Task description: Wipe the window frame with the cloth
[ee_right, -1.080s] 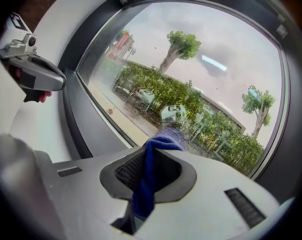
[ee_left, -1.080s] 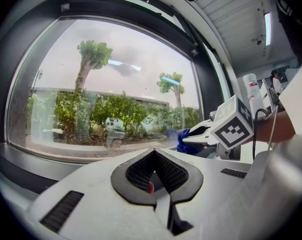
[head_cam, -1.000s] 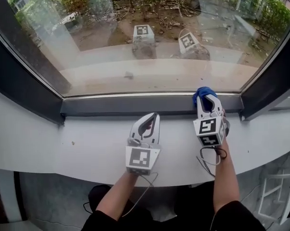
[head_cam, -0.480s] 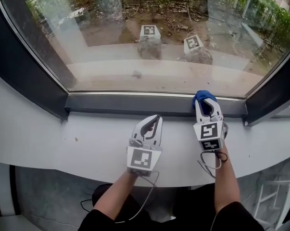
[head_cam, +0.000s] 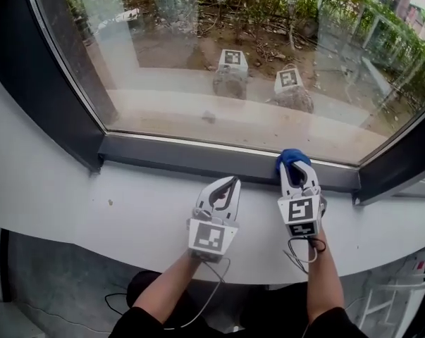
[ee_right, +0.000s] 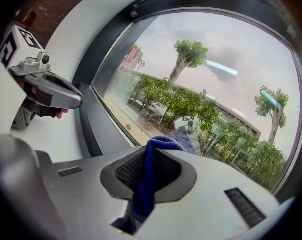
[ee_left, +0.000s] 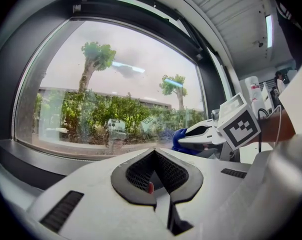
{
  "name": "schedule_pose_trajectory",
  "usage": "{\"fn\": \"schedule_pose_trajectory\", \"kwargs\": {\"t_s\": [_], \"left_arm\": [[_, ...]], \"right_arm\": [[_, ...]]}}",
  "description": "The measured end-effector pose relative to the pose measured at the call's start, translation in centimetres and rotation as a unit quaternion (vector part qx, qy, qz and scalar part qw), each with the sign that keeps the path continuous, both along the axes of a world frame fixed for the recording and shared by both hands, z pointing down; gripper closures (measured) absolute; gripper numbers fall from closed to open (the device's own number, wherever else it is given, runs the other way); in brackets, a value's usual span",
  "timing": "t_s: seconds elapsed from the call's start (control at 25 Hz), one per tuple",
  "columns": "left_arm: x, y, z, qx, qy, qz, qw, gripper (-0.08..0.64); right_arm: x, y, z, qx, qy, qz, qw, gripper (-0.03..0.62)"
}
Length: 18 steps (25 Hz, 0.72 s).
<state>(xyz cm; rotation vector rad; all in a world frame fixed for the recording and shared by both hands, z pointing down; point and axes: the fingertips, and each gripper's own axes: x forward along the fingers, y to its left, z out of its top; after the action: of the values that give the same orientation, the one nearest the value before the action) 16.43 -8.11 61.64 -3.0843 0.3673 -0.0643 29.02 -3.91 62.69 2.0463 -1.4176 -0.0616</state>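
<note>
The right tongs point(head_cam: 296, 170) grasp a blue fabric cloth point(head_cam: 290, 156) at the dark metal window frame point(head_cam: 177, 153). The left tongs point(head_cam: 226, 187) alongside are clenched, empty.

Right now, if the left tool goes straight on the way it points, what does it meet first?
Most likely the dark window frame, close ahead of the left tool, whose jaws are shut. The white sill between them looks free.

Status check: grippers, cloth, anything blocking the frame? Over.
Right gripper shut on cloth, cloth against lower window frame. Left gripper shut, empty, over the sill. Nothing on the frame in the way.
</note>
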Motion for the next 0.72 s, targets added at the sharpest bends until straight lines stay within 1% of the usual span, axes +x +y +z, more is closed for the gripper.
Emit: {"fn": "schedule_pose_trajectory", "kwargs": {"t_s": [0.12, 0.36, 0.44, 0.56, 0.72], "left_arm": [[0.1, -0.2, 0.4, -0.001, -0.001, 0.000, 1.0000, 0.555], [0.3, -0.5, -0.1, 0.011, 0.003, 0.001, 0.9999, 0.555], [0.4, -0.7, 0.1, 0.006, 0.005, -0.003, 1.0000, 0.555], [0.0, -1.2, 0.8, -0.010, -0.002, -0.007, 0.9999, 0.555], [-1.0, -1.5, 1.8, -0.020, -0.015, -0.014, 0.9996, 0.555]], "right_arm": [[-0.3, -0.2, 0.3, -0.004, 0.004, -0.005, 1.000, 0.569], [-0.6, -0.5, 0.1, -0.013, 0.009, -0.012, 1.000, 0.569], [-1.0, -0.9, -0.4, -0.009, 0.007, -0.018, 1.000, 0.569], [-2.1, -1.9, -0.3, 0.000, 0.004, -0.035, 0.999, 0.569], [-3.2, -2.8, 0.4, -0.012, 0.000, -0.051, 0.999, 0.569]]}}
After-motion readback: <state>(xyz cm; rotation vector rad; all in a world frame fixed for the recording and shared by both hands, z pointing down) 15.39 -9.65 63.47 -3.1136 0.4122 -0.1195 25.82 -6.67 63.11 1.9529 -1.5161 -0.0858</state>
